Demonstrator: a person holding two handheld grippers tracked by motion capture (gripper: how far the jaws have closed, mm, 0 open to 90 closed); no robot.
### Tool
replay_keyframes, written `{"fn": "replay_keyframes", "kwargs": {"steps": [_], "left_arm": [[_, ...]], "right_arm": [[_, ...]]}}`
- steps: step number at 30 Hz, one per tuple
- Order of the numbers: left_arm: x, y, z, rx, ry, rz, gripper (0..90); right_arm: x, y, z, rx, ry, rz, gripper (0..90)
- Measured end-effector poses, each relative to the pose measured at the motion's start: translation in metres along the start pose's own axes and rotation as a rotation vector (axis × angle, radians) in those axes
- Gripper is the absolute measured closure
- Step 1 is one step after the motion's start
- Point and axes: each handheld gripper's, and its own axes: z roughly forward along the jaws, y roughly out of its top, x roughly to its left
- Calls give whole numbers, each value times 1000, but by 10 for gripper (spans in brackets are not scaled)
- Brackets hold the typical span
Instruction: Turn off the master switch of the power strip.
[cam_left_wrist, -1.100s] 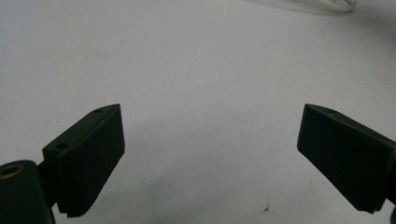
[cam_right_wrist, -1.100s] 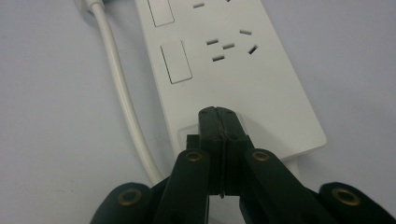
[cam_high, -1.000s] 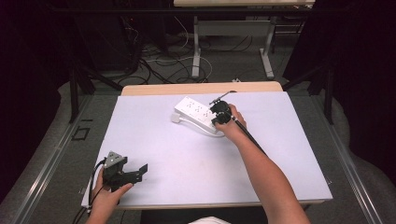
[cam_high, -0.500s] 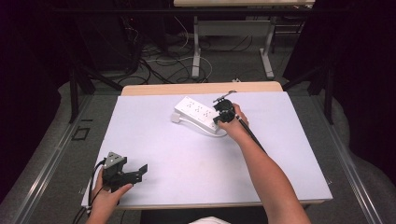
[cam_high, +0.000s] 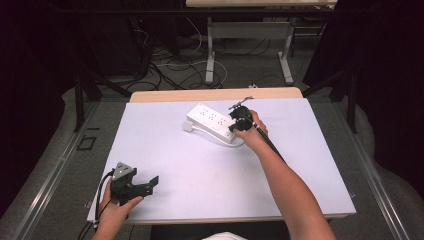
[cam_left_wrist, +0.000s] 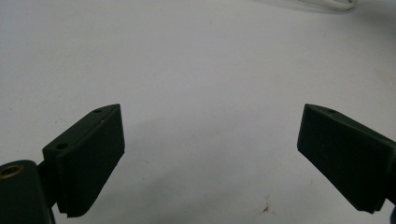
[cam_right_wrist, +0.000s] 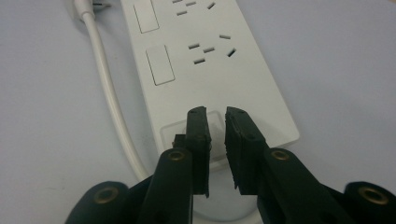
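Power strip (cam_right_wrist: 205, 70) is lying near the table's (cam_high: 200, 175) far edge, white cord (cam_right_wrist: 109, 98) curling alongside. Right gripper (cam_right_wrist: 215, 122) is hovering over its end switch, jaws just opening, narrow gap, nothing between. Hard glossy plastic (slippery): pads risk sliding off or nudging the strip. Left gripper (cam_left_wrist: 210, 144) is resting wide, empty.

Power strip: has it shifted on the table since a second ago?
No. In the high view the power strip lies at the same angle, just below the table's wooden far edge, as before. The right gripper sits at its end, jaws just opened slightly.
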Motion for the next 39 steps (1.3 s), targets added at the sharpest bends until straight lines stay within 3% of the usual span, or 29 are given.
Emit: {"fn": "replay_keyframes", "kwargs": {"steps": [6, 12, 13, 17, 21, 27, 29, 30, 32, 33, 39], "left_arm": [[0, 0, 1, 4, -1, 1, 75], [-1, 0, 1, 7, -1, 1, 75], [-1, 0, 1, 10, -3, 2, 75], [-1, 0, 1, 8, -4, 3, 75], [-1, 0, 1, 6, -3, 5, 75], [-1, 0, 1, 6, 0, 6, 75], [-1, 0, 2, 5, 0, 7, 75], [-1, 0, 1, 6, 1, 7, 75], [-1, 0, 1, 5, 1, 7, 75], [-1, 0, 1, 5, 1, 8, 75], [-1, 0, 1, 4, 0, 5, 75]], "right_arm": [[0, -1, 1, 13, 13, -28, 657], [1, -2, 2, -10, 10, -30, 548], [1, -1, 2, 5, -3, -41, 527], [0, -2, 2, 6, 18, -51, 479], [-1, -2, 2, -12, 4, -42, 471], [-1, -3, 0, 8, 31, -34, 462], [-1, -3, 0, 5, 20, -49, 423], [-1, -3, -1, 13, 44, -25, 451], [0, -4, -2, 11, 47, -22, 450], [0, -4, -2, -2, 53, -52, 423], [2, -5, -5, -4, 50, -48, 339]]}}
